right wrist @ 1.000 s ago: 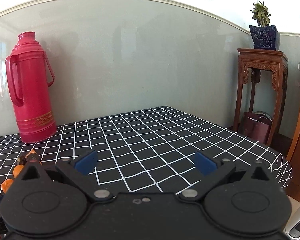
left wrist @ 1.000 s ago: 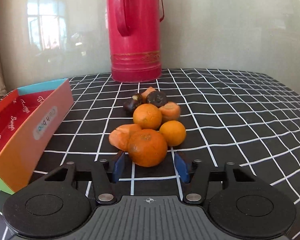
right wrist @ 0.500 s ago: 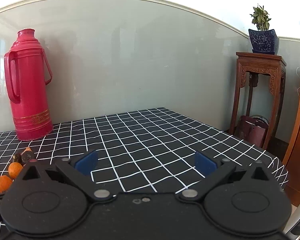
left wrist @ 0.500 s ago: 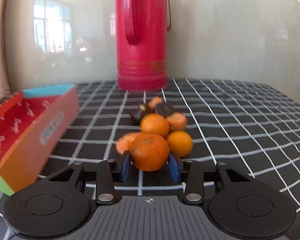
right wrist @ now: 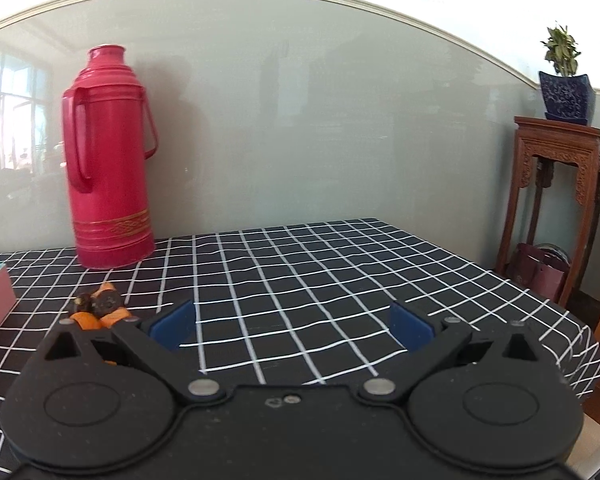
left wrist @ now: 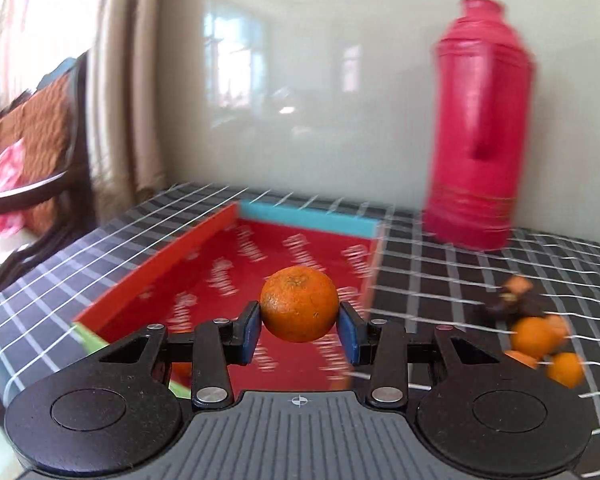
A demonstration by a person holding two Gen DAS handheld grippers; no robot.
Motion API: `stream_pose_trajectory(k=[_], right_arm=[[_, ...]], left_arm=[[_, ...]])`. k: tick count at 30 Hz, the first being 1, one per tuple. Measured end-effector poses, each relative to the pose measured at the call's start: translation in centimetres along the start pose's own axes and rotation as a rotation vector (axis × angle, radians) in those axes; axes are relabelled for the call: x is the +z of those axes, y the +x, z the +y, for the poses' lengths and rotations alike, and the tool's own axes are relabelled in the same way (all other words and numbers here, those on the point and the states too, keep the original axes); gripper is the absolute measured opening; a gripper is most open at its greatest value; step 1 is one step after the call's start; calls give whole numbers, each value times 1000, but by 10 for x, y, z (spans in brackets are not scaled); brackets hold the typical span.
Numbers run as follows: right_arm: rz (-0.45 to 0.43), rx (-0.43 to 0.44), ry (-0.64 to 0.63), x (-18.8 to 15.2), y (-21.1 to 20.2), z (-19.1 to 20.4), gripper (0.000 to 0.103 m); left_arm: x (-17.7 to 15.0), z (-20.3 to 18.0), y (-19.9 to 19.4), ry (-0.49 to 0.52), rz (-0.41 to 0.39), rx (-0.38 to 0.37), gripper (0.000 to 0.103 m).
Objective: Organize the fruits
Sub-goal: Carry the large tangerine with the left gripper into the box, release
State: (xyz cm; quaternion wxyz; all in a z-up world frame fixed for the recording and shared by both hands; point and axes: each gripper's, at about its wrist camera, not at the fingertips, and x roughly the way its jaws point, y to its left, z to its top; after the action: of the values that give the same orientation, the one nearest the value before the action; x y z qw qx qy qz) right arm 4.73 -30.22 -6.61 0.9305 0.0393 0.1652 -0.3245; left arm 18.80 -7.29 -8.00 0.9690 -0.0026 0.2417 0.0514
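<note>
My left gripper (left wrist: 299, 330) is shut on an orange mandarin (left wrist: 299, 304), its blue pads pressing both sides, and holds it in the air over the red box (left wrist: 284, 256) with a teal far wall. The fruit pile (left wrist: 536, 328) of mandarins, orange pieces and dark fruits lies on the checked cloth to the right. Another orange fruit (left wrist: 182, 368) peeks out inside the box behind the left finger. My right gripper (right wrist: 292, 326) stands open over bare cloth with nothing between its fingers; the fruit pile (right wrist: 98, 310) shows at its left.
A tall red thermos (left wrist: 480, 128) stands at the back by the wall, also the thermos (right wrist: 108, 160) in the right wrist view. A chair with a cushion (left wrist: 28, 140) stands past the table's left edge. A wooden stand with a potted plant (right wrist: 560, 168) is beyond the right edge.
My left gripper closed on the front mandarin, lifted it off the pile and swung left over the red box. The right gripper's view shifted slightly, with its jaws still wide.
</note>
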Motion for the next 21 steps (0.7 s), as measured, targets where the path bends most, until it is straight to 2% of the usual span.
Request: stream_pose_trajectory(k=[5,9,11,12,13,18,21], right_arm=[[-3,56,-22,1,-2,21,97],[-10,93,-38,1,-4,35,97],[-7,112,-41,1,-4,41,97],[-6,121,-41,1,-4,45,97],[-6,129,-41,1,-4,47,97],[-4,184,-49,2,-5,61,97],[1,232,-64,0,-5,73,97]], left_arm=[[-1,25,17,-47,95,12,41],[0,31,14,-47,95,13,43],[1,36,11,-64,85,21,54],[0,40,9,-75,77,23,69],[1,44,6,-86,66,28,80],[7,69,-7,-121,5,37,92],[12,86,-13,-120,-7,47,93]])
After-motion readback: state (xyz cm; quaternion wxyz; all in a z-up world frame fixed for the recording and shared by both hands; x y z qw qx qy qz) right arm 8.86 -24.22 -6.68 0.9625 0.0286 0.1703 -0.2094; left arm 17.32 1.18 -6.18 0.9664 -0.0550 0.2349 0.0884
